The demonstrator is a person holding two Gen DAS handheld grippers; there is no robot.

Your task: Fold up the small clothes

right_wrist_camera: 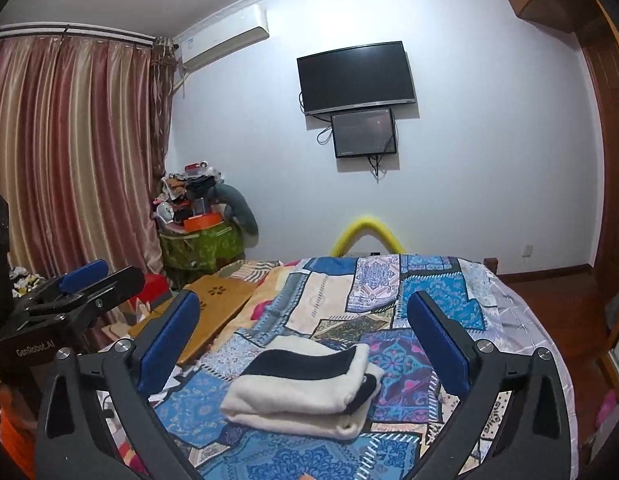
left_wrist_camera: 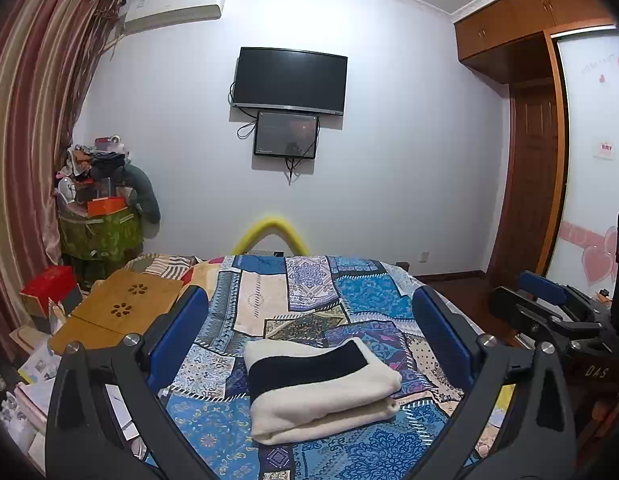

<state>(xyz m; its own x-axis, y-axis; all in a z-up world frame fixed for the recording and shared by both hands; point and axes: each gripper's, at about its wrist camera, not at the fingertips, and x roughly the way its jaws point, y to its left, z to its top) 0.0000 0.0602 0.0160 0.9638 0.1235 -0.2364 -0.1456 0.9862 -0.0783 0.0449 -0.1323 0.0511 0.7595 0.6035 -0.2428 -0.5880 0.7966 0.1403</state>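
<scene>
Folded garment (left_wrist_camera: pixel 323 390): cream with a black band, lying in a neat stack on the patchwork bedspread (left_wrist_camera: pixel 349 292), near edge, centre.

Left gripper (left_wrist_camera: pixel 309 336) and right gripper (right_wrist_camera: pixel 303 340) both spread wide, empty, held above the stack, apart from it. Risk, as I judge it: a low pad catching the top layer and dragging the fold open. The right view alone shows the layered open end at the stack's right; the left view alone shows the wardrobe (left_wrist_camera: pixel 525 20).
</scene>
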